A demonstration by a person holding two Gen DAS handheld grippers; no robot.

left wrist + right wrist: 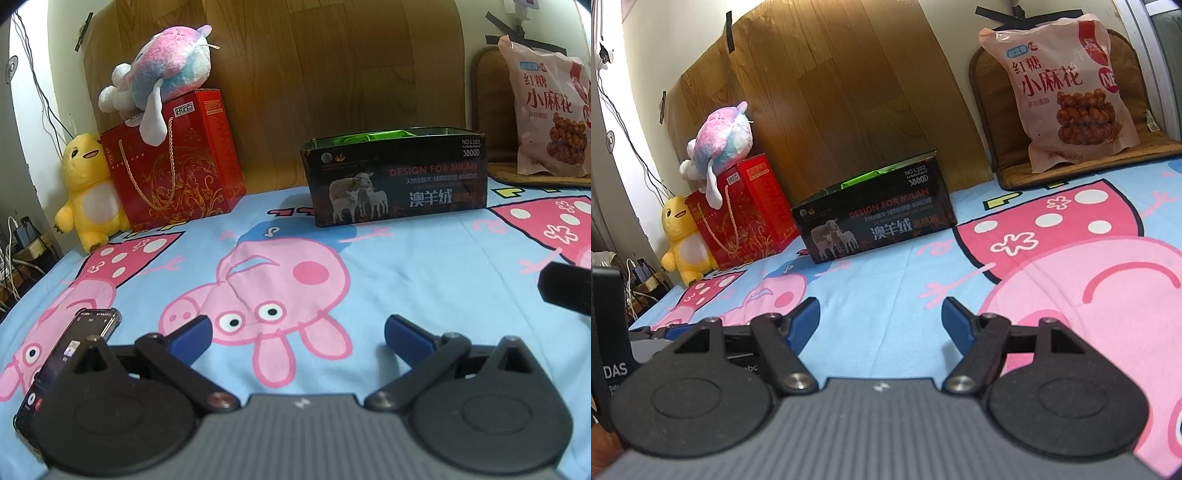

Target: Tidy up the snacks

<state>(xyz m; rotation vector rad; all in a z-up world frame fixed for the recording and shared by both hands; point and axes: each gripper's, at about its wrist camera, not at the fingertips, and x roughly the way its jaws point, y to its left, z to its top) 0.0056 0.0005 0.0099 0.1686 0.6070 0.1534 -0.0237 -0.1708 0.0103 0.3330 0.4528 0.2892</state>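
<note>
Green packets are already seen inside the open box (397,184); the snack bag (1071,92) is left outside. Nothing is held by the wide-open left gripper (297,334) and right gripper (881,321)

Even indoor light, strong fisheye bending, soft blur throughout.

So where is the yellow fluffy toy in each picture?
Left wrist view: the yellow plush toy sits far left, leaning against the red gift box.
Right wrist view: the yellow plush toy is at the left edge, again beside the red gift box.
Shared landmark: the black open box printed with sheep.
</note>
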